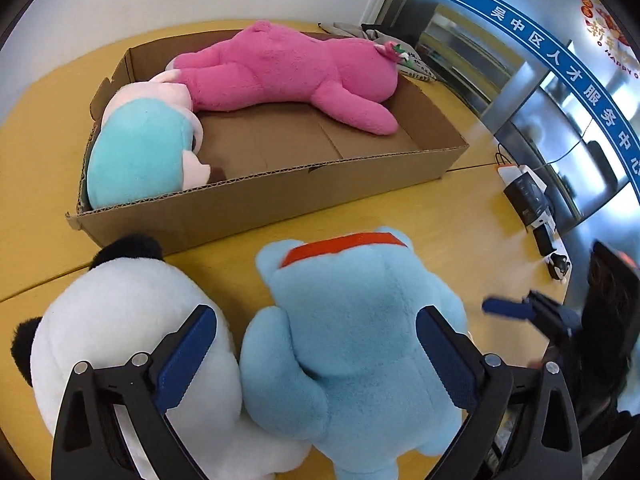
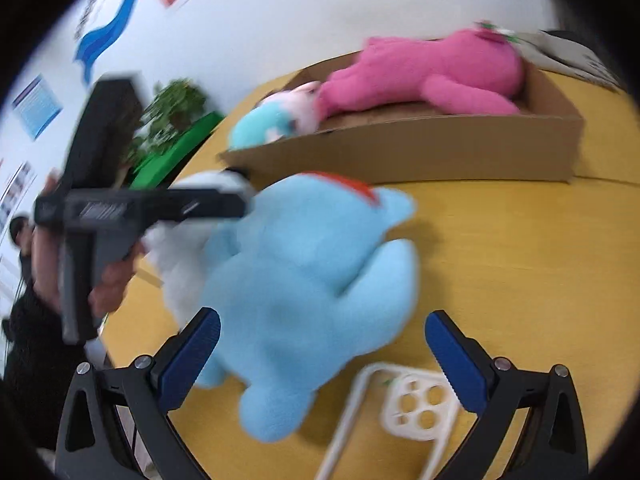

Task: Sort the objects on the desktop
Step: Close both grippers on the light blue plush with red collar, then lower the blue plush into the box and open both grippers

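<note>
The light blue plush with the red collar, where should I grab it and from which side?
Grip the light blue plush across its rounded back, below the red collar, coming down from above. The open left hand-held gripper already straddles that part. The white panda plush presses against its left side, so keep that finger between them.

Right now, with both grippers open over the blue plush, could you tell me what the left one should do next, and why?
Probably close the left gripper on the light blue plush: its open jaws already straddle the toy, which sits on the table outside the cardboard box holding the pink plush.
</note>
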Action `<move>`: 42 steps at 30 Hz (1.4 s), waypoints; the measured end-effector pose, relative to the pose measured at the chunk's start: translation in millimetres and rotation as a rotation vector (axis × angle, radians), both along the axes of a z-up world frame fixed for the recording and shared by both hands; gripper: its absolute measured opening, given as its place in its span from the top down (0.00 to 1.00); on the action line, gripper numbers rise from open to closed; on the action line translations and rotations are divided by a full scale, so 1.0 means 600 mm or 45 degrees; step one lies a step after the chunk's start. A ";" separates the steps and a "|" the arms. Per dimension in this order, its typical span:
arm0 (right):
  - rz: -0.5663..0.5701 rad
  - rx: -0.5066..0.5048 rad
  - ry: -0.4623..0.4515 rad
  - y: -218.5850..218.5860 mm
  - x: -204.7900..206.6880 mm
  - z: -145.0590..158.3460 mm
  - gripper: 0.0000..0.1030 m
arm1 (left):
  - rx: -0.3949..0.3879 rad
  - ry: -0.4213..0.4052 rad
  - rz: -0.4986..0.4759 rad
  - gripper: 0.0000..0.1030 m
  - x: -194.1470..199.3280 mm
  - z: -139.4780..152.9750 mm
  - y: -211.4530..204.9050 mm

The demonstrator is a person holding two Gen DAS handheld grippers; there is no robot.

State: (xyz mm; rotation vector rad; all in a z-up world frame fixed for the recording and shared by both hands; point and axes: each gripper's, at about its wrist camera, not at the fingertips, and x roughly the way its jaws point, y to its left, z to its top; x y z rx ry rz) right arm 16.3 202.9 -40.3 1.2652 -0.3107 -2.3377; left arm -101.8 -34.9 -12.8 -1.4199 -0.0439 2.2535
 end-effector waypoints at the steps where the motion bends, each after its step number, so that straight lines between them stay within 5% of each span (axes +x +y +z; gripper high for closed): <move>1: -0.056 0.005 -0.016 0.018 -0.010 -0.005 0.02 | 0.003 0.008 0.001 0.02 0.007 0.000 -0.004; 4: -0.135 0.037 -0.091 0.052 -0.041 -0.032 0.05 | -0.040 0.036 0.002 0.04 0.028 -0.008 -0.008; 8: -0.070 0.009 -0.204 0.037 -0.069 -0.072 0.14 | -0.202 0.072 -0.024 0.05 0.046 -0.027 -0.004; 10: -0.027 0.008 -0.218 0.016 -0.074 -0.081 0.33 | -0.252 0.075 -0.019 0.05 0.047 -0.034 -0.006; 12: -0.002 0.003 -0.217 0.003 -0.077 -0.084 0.40 | -0.213 0.048 -0.011 0.16 0.042 -0.030 -0.005; 13: 0.009 -0.004 -0.208 0.000 -0.079 -0.082 0.56 | -0.158 0.016 -0.020 0.22 0.039 -0.029 -0.003; 15: 0.019 0.005 -0.198 -0.001 -0.082 -0.080 0.69 | -0.041 -0.059 -0.039 0.40 0.031 -0.033 0.002; 20: 0.006 0.023 -0.206 0.013 -0.083 -0.085 0.71 | 0.083 -0.150 -0.059 0.44 0.013 -0.046 0.012; 23: -0.004 -0.004 -0.201 0.028 -0.084 -0.086 0.72 | 0.120 -0.172 -0.045 0.58 0.012 -0.045 0.017; 24: -0.006 -0.014 -0.198 0.033 -0.084 -0.086 0.74 | 0.127 -0.156 -0.041 0.70 0.012 -0.037 0.018; 34: -0.036 -0.086 0.095 0.055 -0.098 0.028 0.77 | 0.197 0.129 -0.028 0.72 0.004 0.094 0.024; 38: -0.032 -0.042 0.274 0.054 -0.150 0.115 0.77 | 0.219 0.289 -0.022 0.72 -0.052 0.159 0.021; 42: -0.033 0.023 0.383 0.032 -0.250 0.169 0.77 | 0.174 0.339 0.055 0.72 -0.149 0.168 0.013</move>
